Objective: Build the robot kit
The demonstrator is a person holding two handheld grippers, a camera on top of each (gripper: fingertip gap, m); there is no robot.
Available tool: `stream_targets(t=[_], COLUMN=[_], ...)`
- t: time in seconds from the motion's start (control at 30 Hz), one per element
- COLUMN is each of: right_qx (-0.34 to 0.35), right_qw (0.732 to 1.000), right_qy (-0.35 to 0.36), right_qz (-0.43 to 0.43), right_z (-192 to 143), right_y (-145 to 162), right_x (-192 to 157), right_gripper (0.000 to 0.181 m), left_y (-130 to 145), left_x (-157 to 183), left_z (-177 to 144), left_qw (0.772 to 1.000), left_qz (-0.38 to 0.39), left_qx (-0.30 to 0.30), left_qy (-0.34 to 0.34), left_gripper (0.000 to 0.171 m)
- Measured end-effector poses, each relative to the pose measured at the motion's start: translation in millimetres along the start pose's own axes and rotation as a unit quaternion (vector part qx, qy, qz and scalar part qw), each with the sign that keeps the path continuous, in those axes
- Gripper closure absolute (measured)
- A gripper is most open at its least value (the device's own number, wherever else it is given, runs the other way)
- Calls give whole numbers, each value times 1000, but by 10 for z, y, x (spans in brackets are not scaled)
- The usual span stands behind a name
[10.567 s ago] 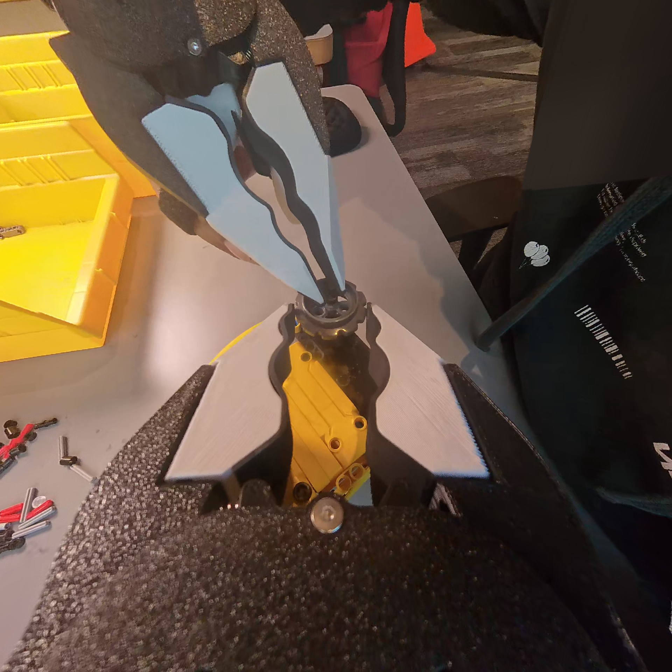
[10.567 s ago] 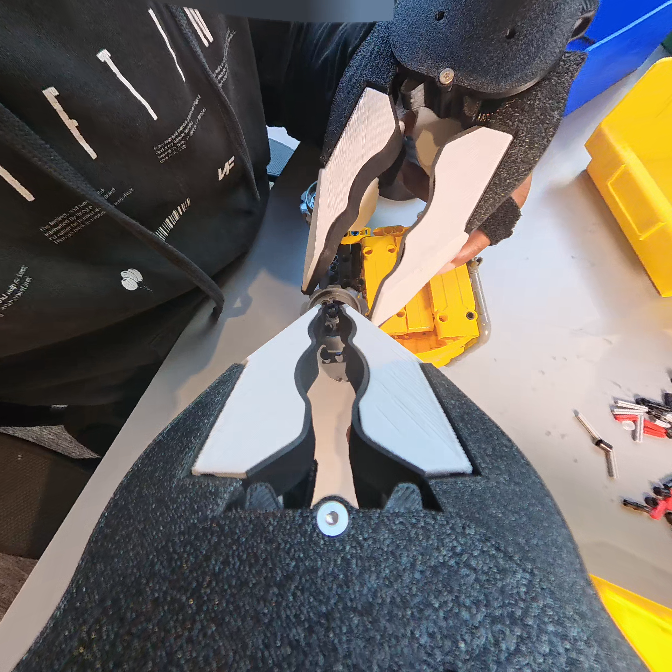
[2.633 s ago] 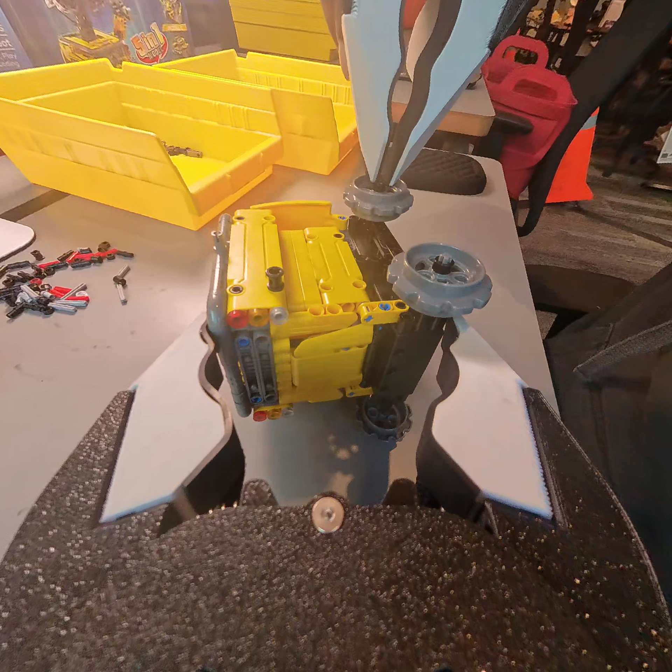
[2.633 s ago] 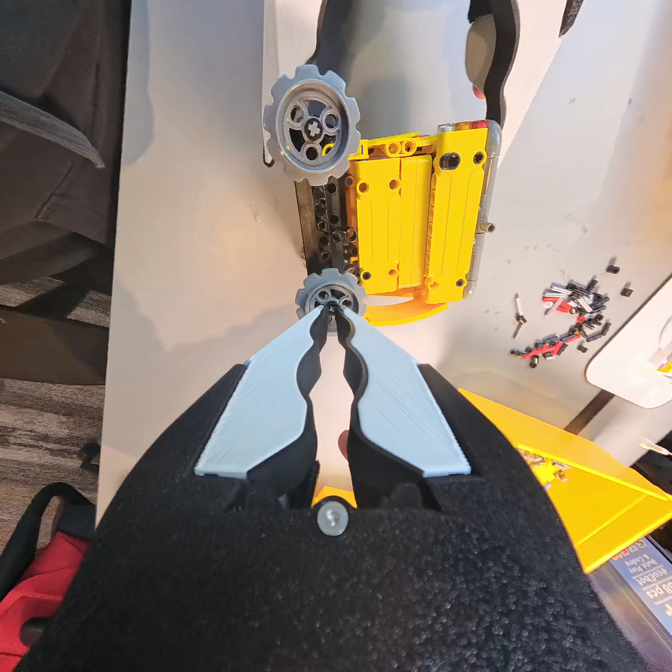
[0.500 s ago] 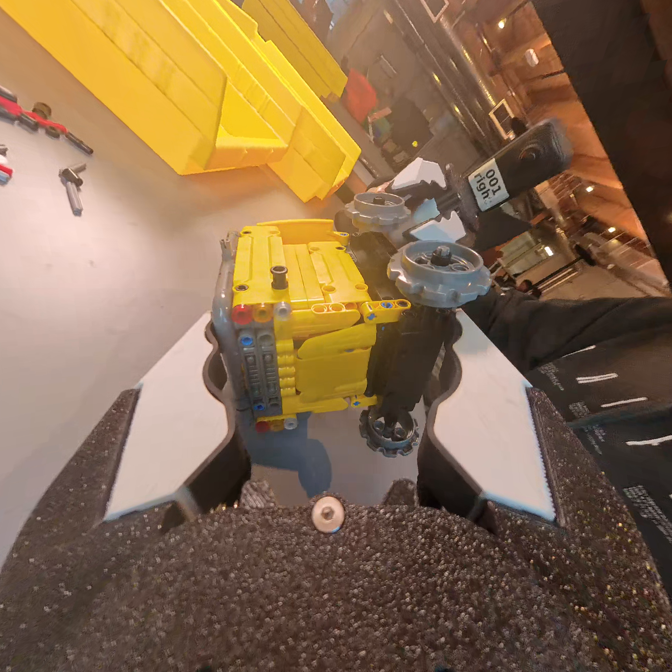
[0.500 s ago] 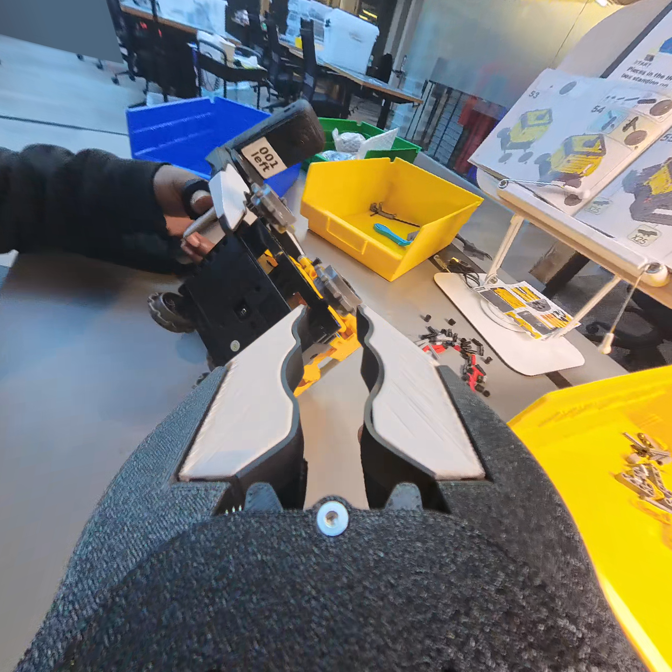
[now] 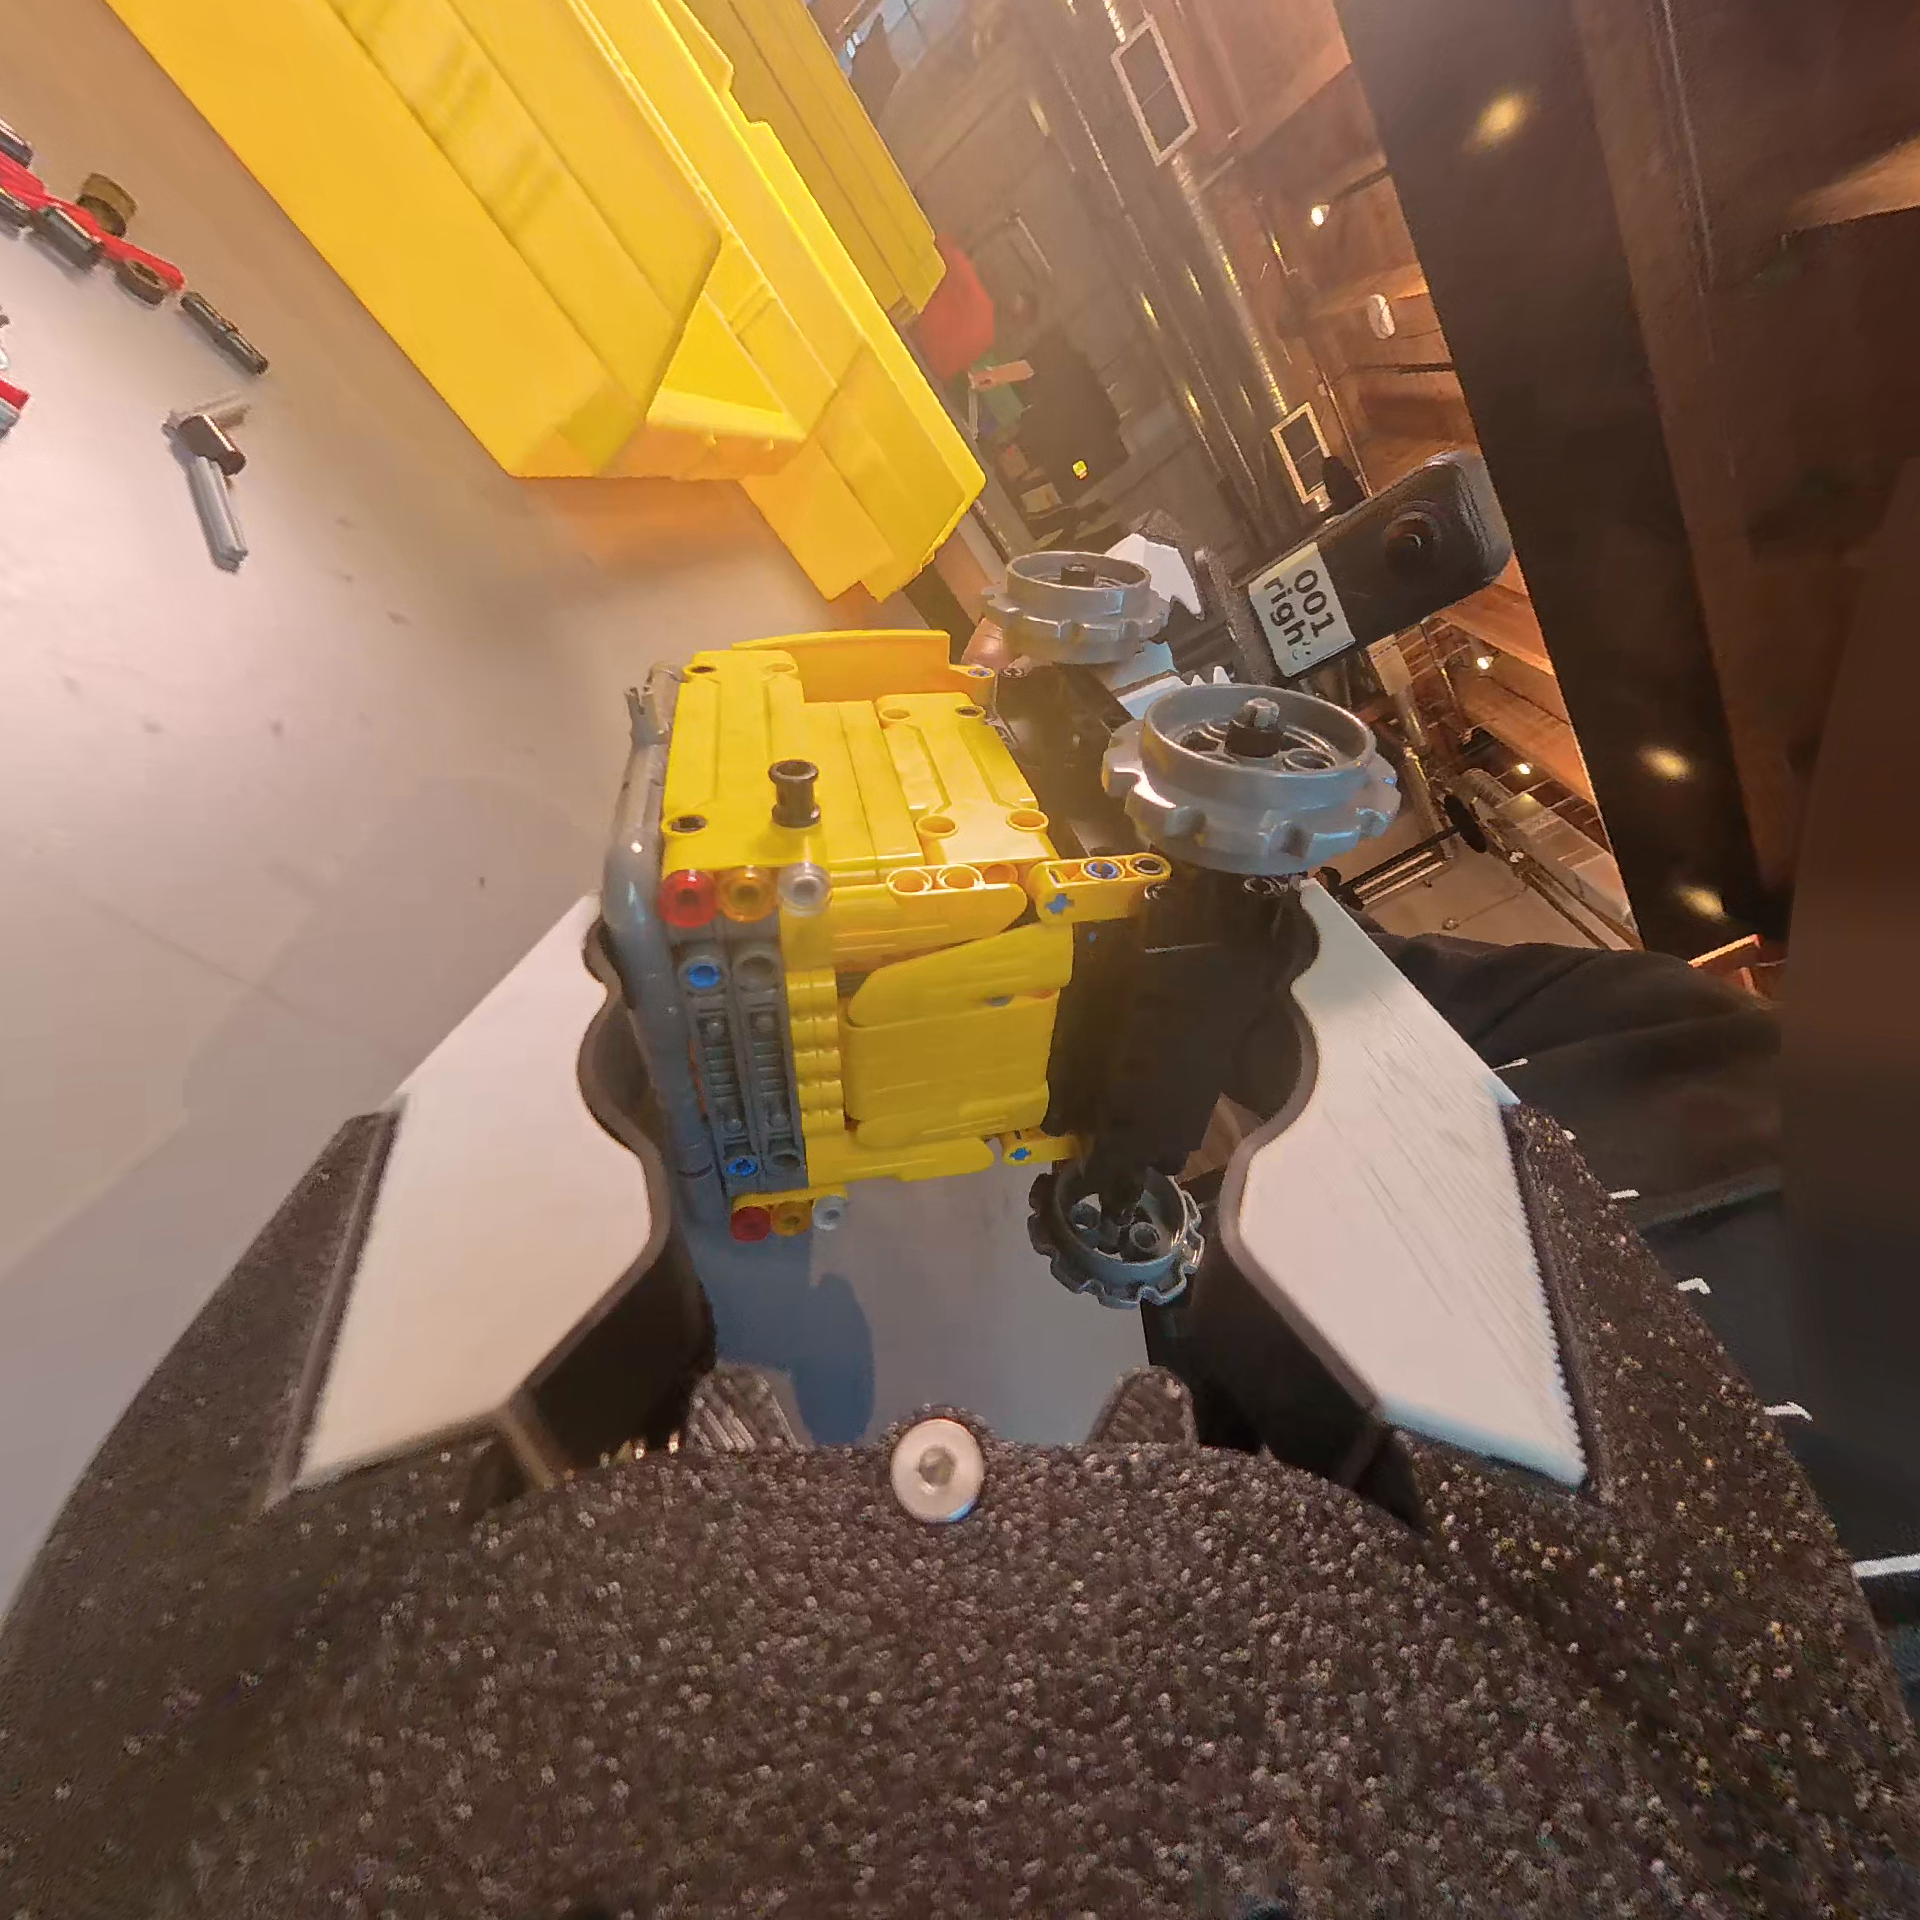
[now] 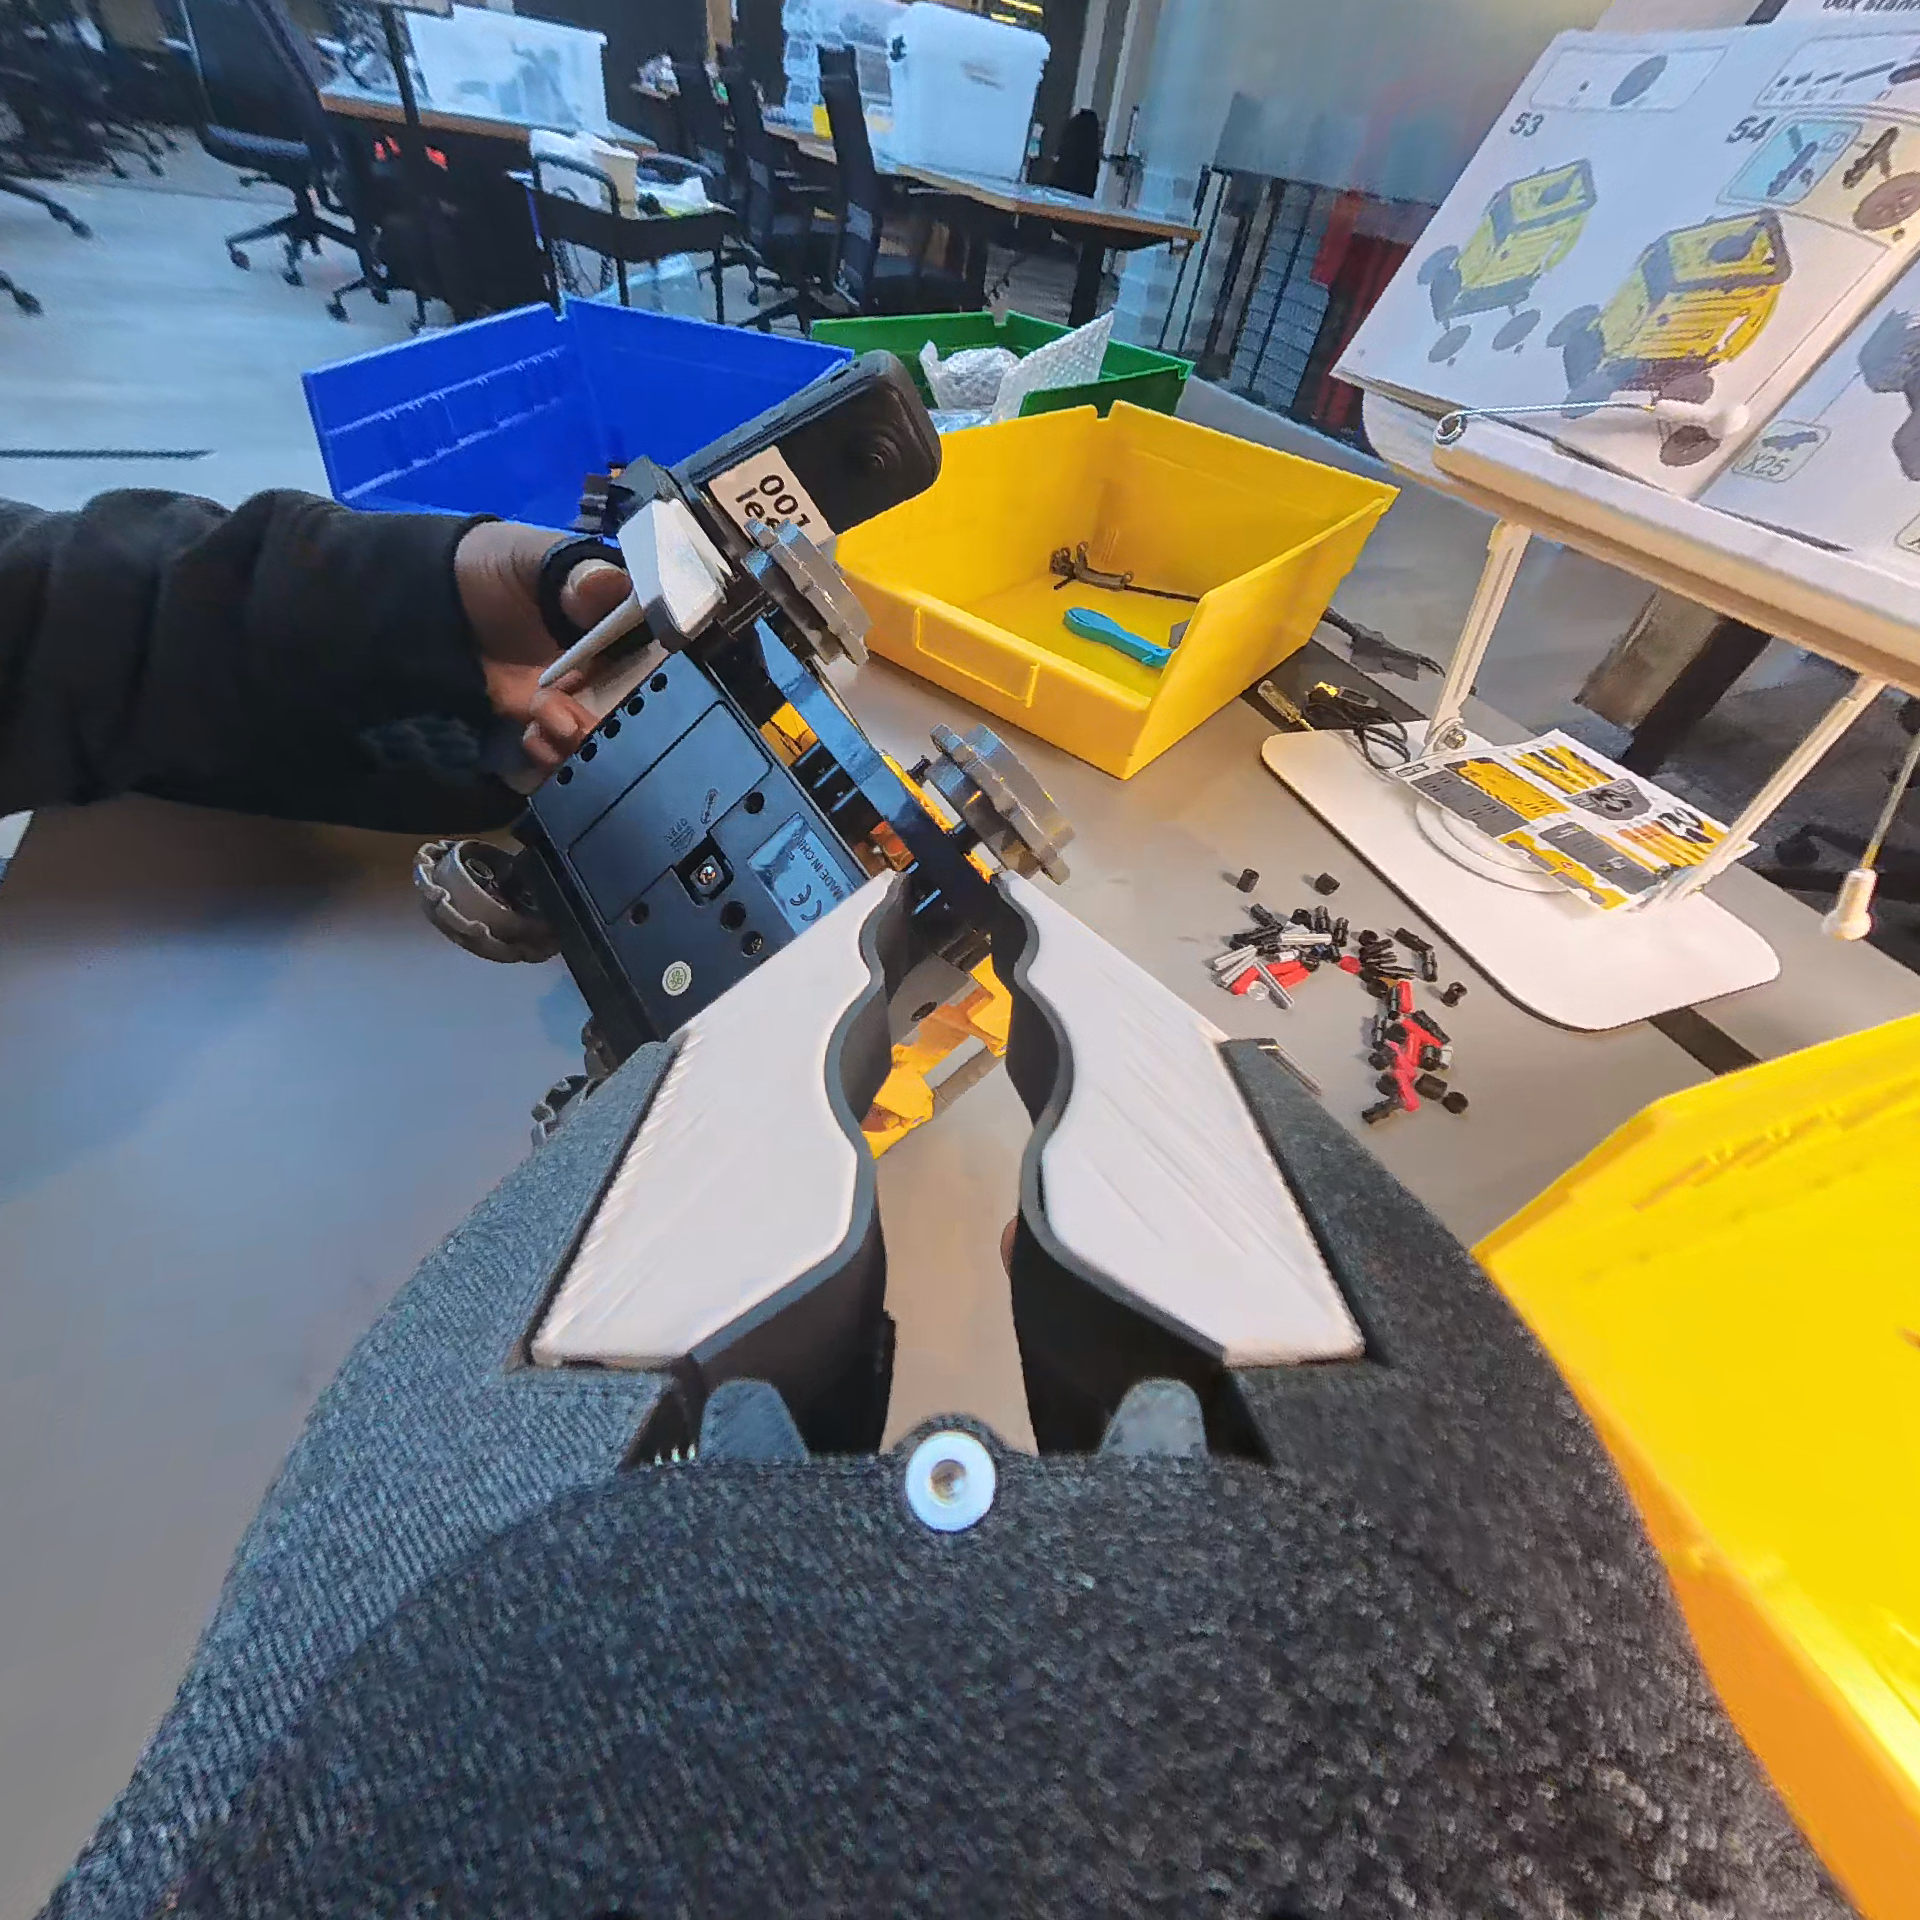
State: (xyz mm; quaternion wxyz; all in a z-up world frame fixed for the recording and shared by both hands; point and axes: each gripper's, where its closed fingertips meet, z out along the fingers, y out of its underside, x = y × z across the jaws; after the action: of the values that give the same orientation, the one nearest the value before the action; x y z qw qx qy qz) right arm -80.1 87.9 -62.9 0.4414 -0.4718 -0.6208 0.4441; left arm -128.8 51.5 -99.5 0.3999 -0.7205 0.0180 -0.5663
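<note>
Left wrist view: left hand-held gripper [image 7: 940, 1049] clamps the yellow brick-built vehicle [image 7: 862, 966] across its body, lifted off the desk [image 7: 260, 727] and tipped; grey toothed wheels [image 7: 1247, 784] stick out on the black chassis side, yellow bins [image 7: 582, 260] behind. Right wrist view: right hand-held gripper [image 8: 940, 914] has its fingers a little apart, tips at the black chassis underside [image 8: 686, 831] beside a grey wheel [image 8: 997, 800]; can't tell if it touches, nothing pinched. Loose pins [image 8: 1340, 987] and an instruction booklet on a stand [image 8: 1662, 260] sit near.
</note>
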Motion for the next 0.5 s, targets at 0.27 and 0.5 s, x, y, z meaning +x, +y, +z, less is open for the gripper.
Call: stream_targets(t=[0.27, 0.5], right_qx=[27, 66], right_qw=[999, 997], right_qy=[-4, -24], right_qz=[34, 37], right_z=[-12, -135], right_y=[3, -18], right_x=[-30, -144], right_gripper=[164, 148], left_y=[-3, 82], left_x=[0, 91], left_z=[4, 21], left_qw=[1000, 994], left_qz=[6, 99], left_qx=[0, -40], left_qy=[8, 13], left_gripper=[51, 53])
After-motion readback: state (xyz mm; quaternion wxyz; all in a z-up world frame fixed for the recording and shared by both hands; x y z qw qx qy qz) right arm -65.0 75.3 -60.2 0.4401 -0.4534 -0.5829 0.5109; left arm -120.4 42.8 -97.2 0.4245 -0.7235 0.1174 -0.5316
